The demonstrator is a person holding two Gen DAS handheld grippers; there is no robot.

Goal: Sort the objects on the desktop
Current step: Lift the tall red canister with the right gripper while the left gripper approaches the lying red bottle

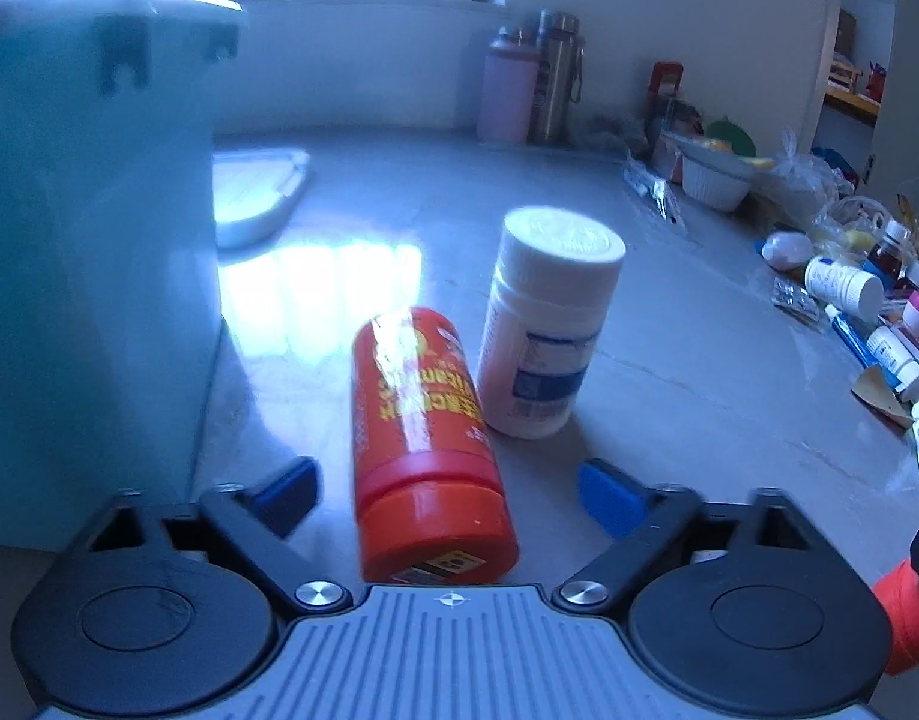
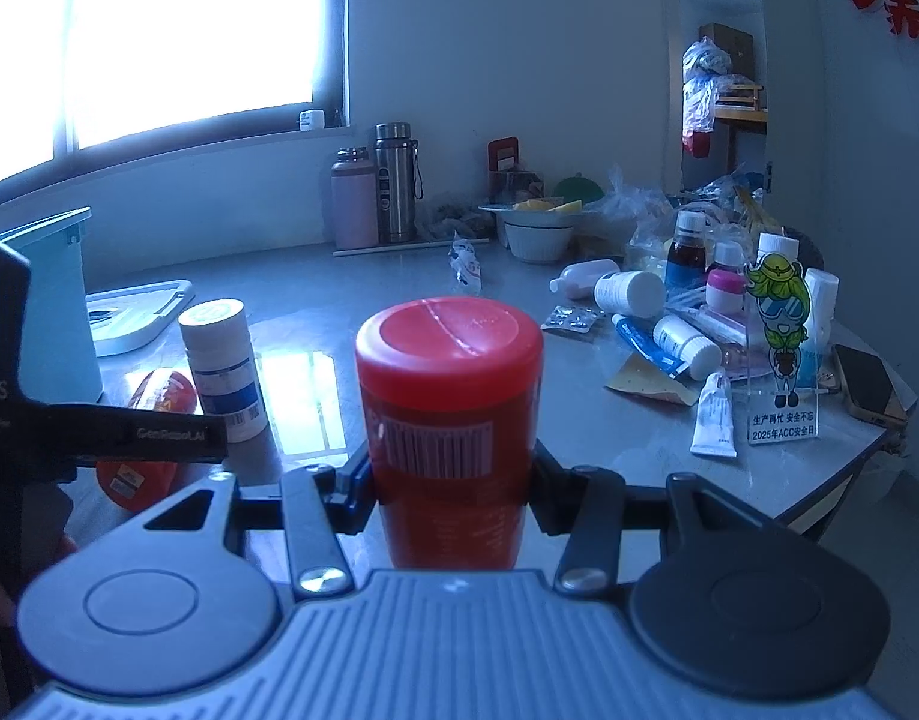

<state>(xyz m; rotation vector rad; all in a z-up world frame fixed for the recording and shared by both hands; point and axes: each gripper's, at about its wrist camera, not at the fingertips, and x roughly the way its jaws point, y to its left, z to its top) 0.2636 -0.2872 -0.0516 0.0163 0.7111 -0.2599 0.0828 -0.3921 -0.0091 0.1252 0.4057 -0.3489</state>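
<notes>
An orange vitamin bottle (image 1: 426, 450) lies on its side on the grey table, cap toward me, between the blue pads of my open left gripper (image 1: 450, 492). The pads stand apart from it on both sides. A white pill bottle (image 1: 546, 324) stands upright just behind it. In the right wrist view my right gripper (image 2: 453, 483) is shut on a red bottle (image 2: 450, 414) held upright. The lying orange bottle (image 2: 153, 402) and the white pill bottle (image 2: 222, 369) show at the left, partly behind the left gripper's black body (image 2: 99, 432).
A tall teal bin (image 1: 87, 276) stands at the left, with its white lid (image 1: 252, 195) flat behind it. Two flasks (image 2: 378, 195) stand by the wall. A pile of medicine bottles, tubes and blister packs (image 2: 687, 324) crowds the right side, beside a figure stand (image 2: 783, 348) and a phone (image 2: 867, 384).
</notes>
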